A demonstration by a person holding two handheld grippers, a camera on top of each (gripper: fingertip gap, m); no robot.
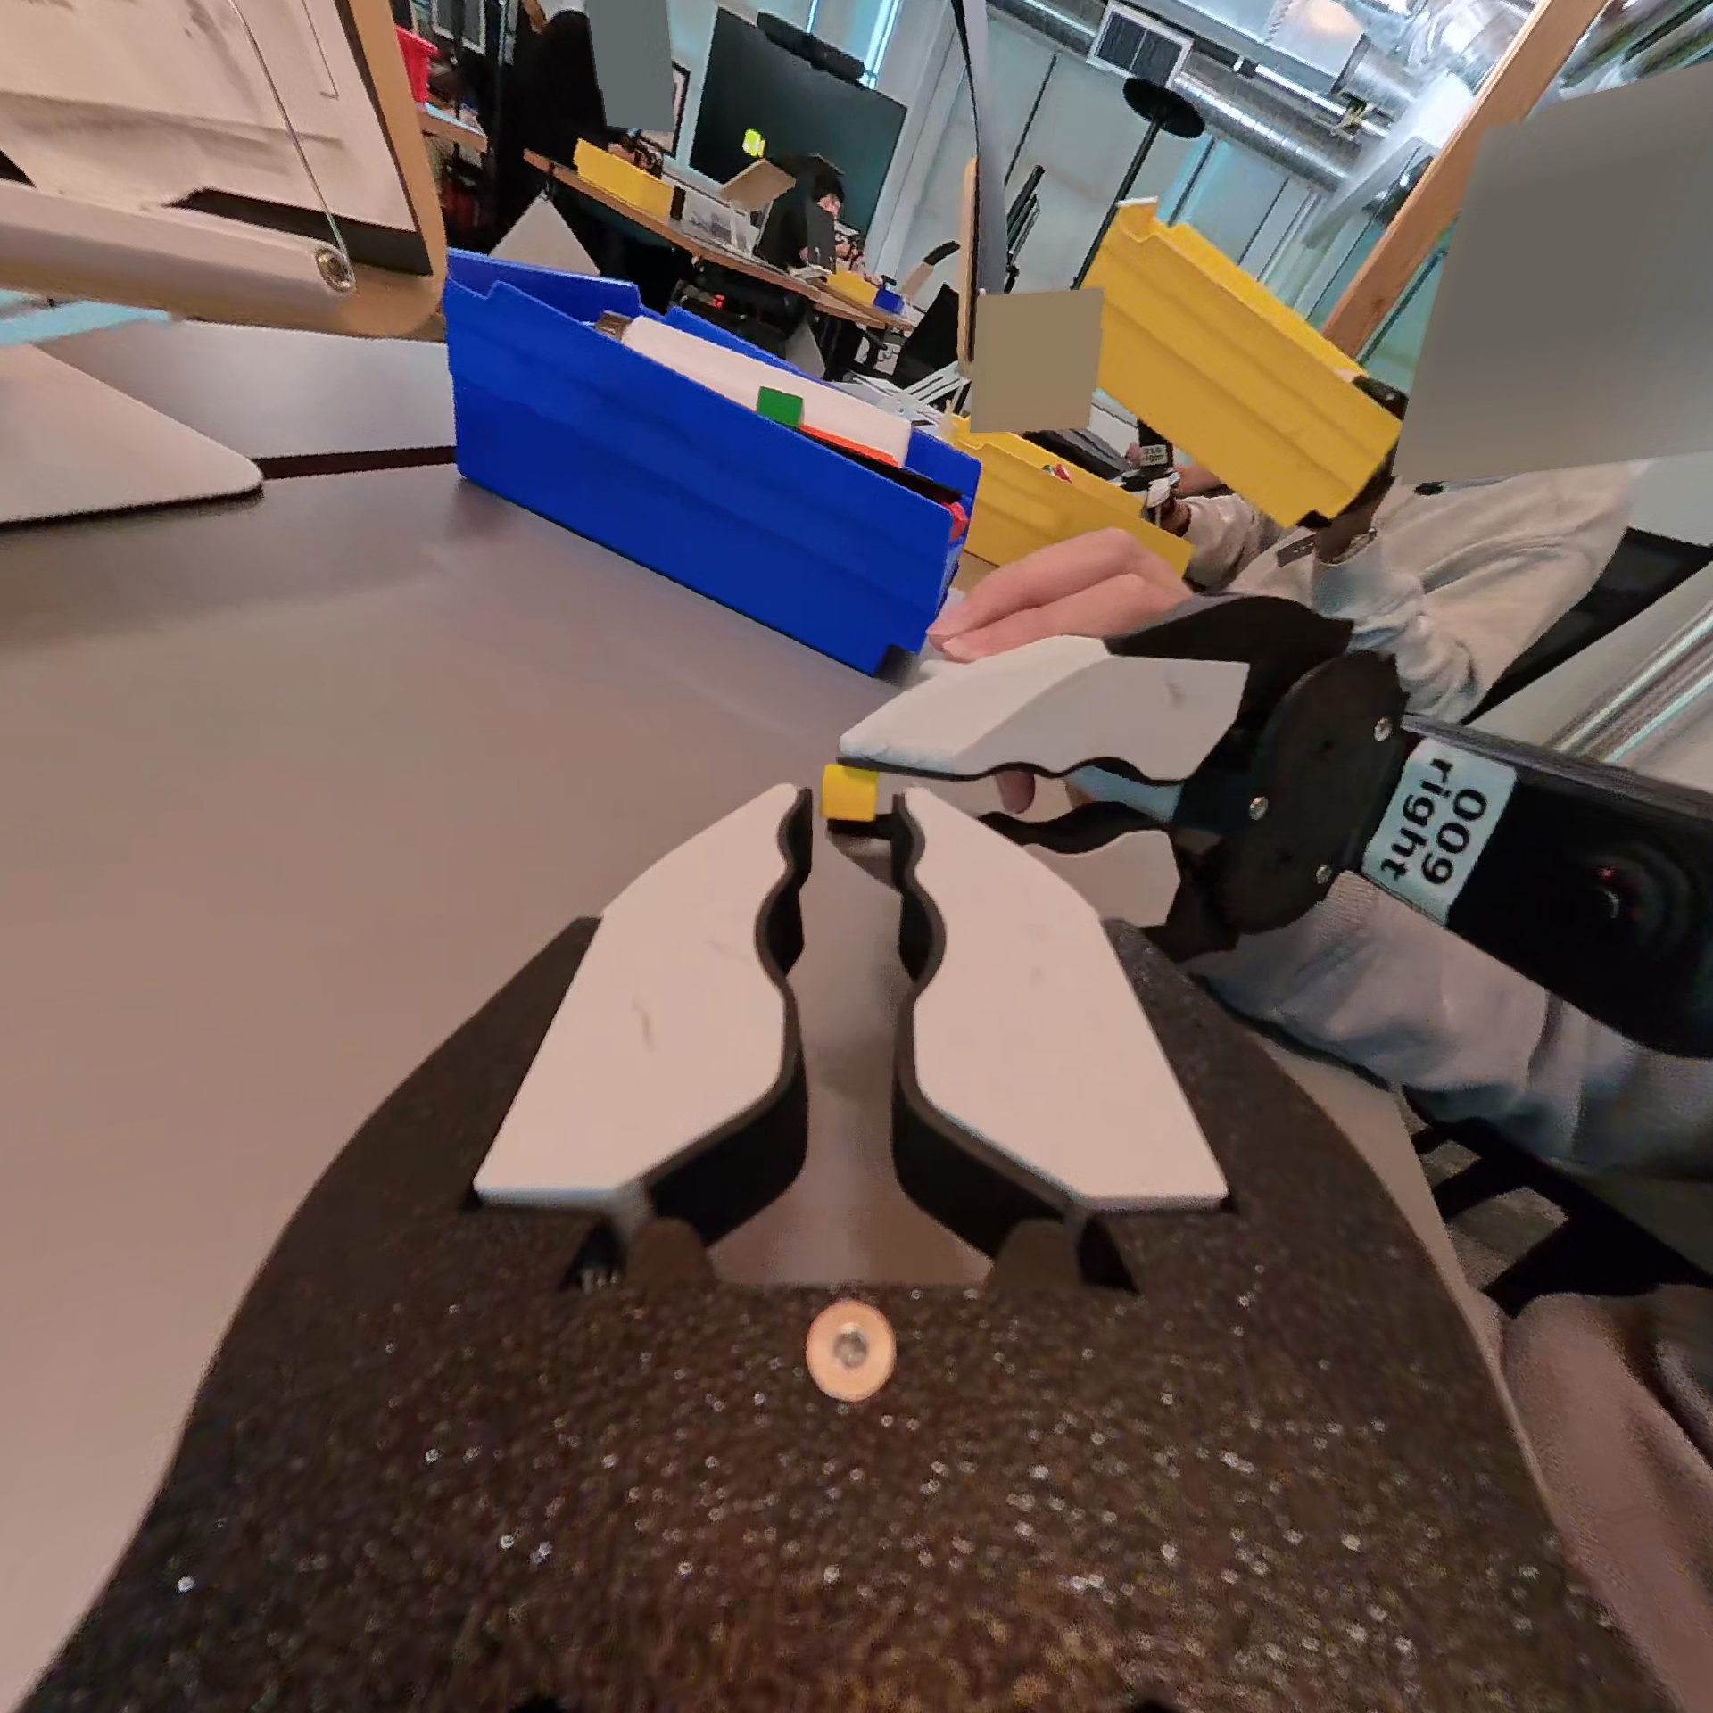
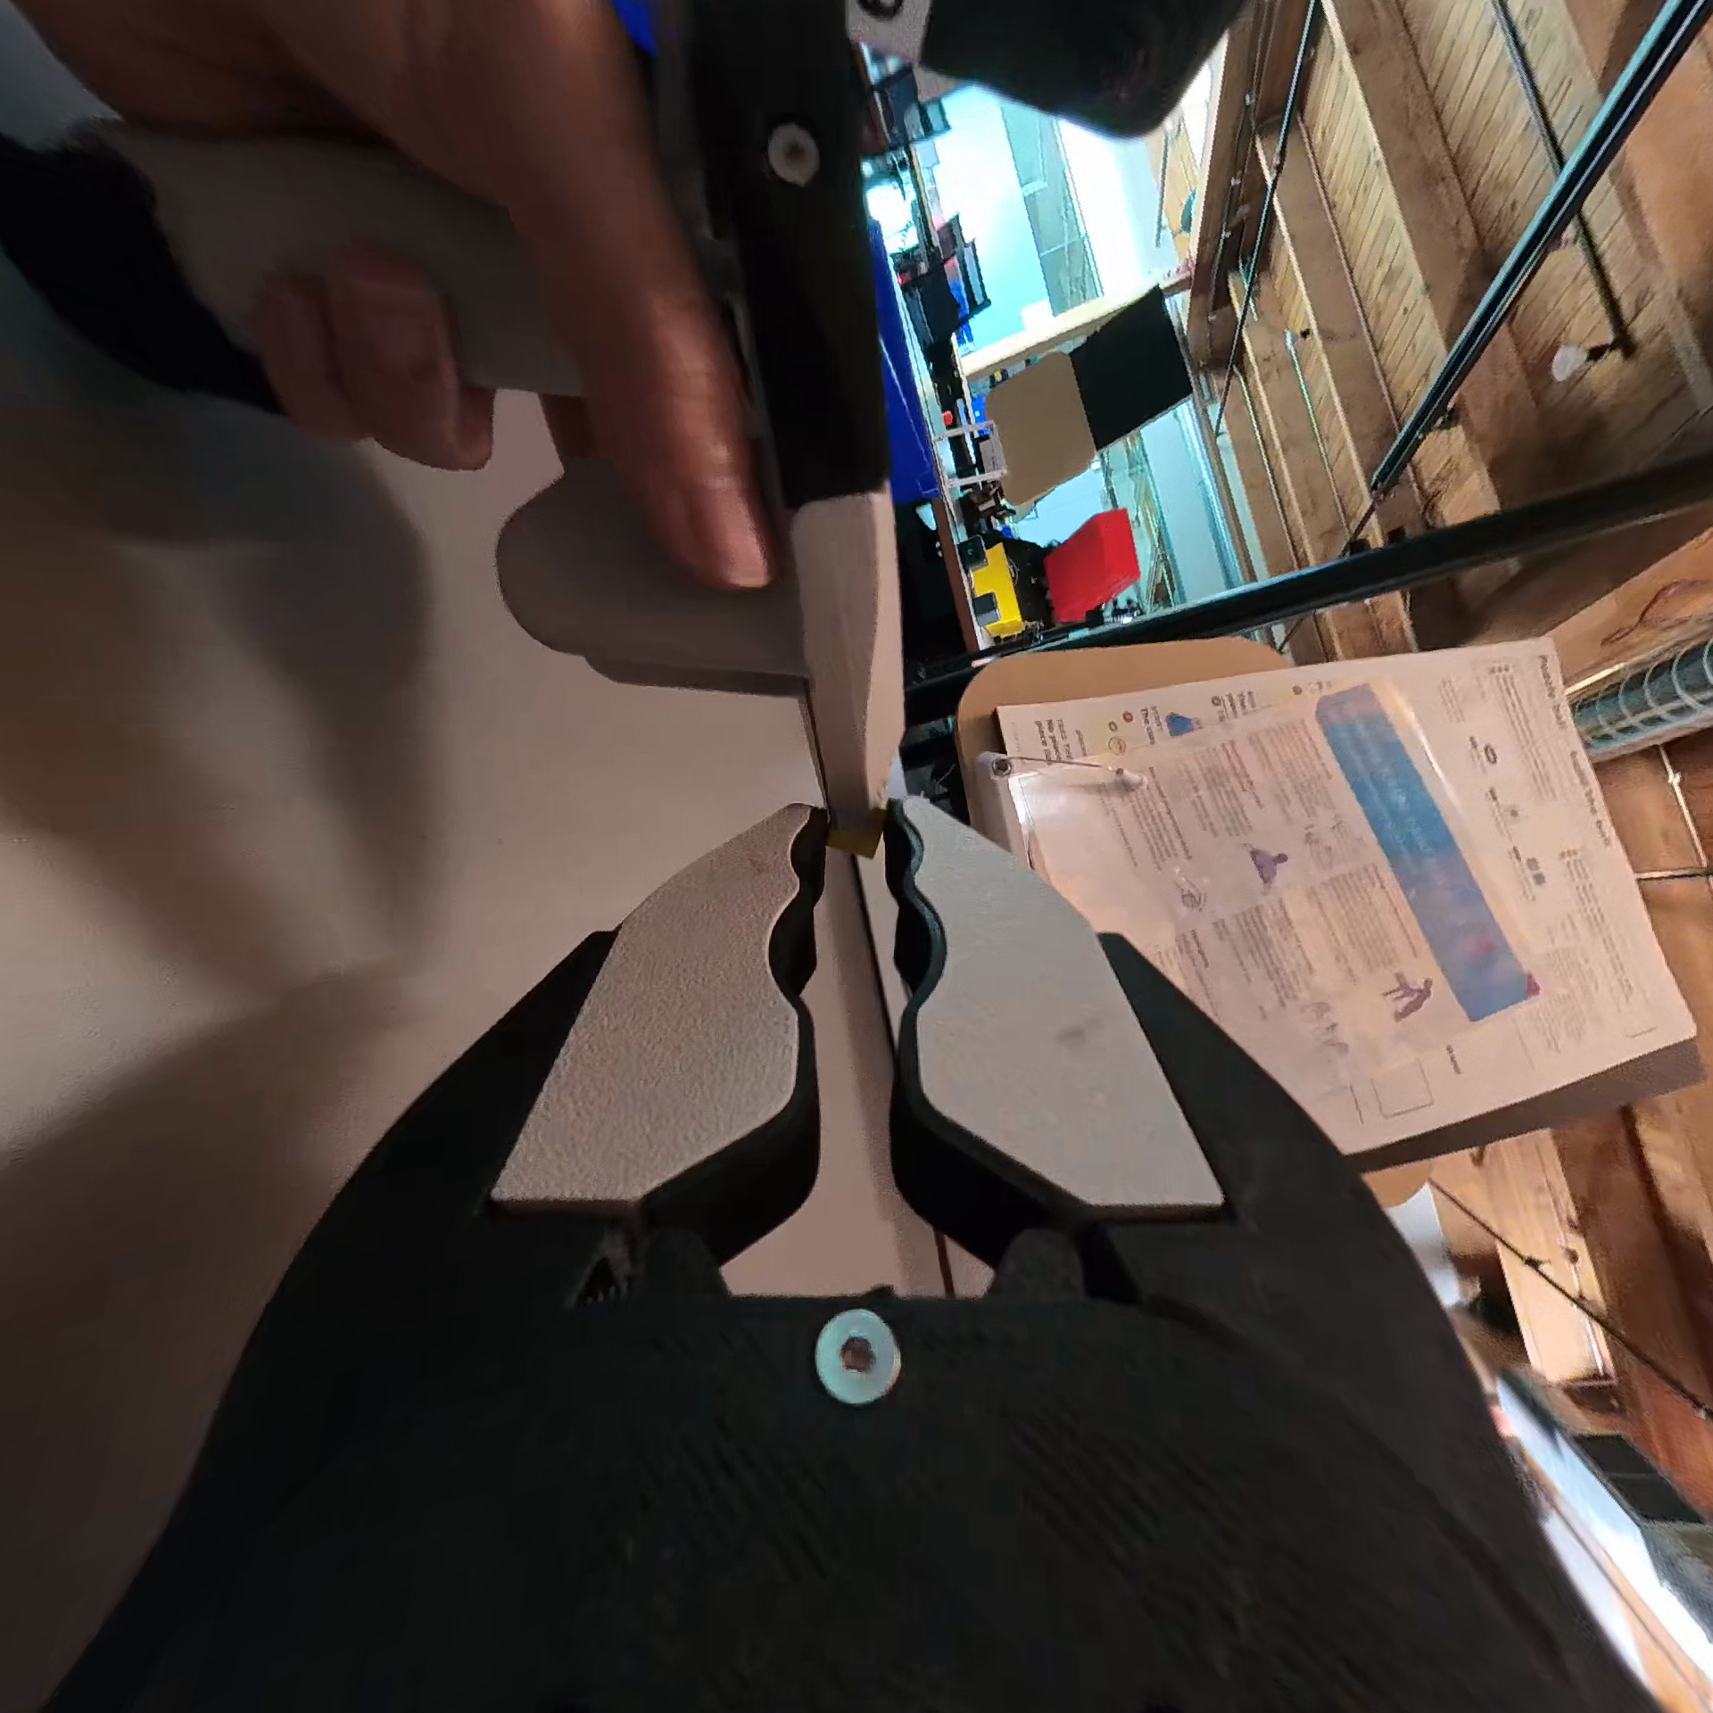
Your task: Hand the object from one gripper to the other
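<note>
Small yellow cube (image 1: 848,793), pinched at right gripper (image 2: 855,828) tips, left gripper (image 1: 851,805) narrowly parted around it

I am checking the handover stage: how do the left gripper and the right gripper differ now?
The right gripper clamps the yellow cube; the left gripper only flanks it, with small gaps. The left gripper's fingers lie side by side; the right gripper's are stacked one above the other. Both have pale fingers with black wavy pads.
</note>
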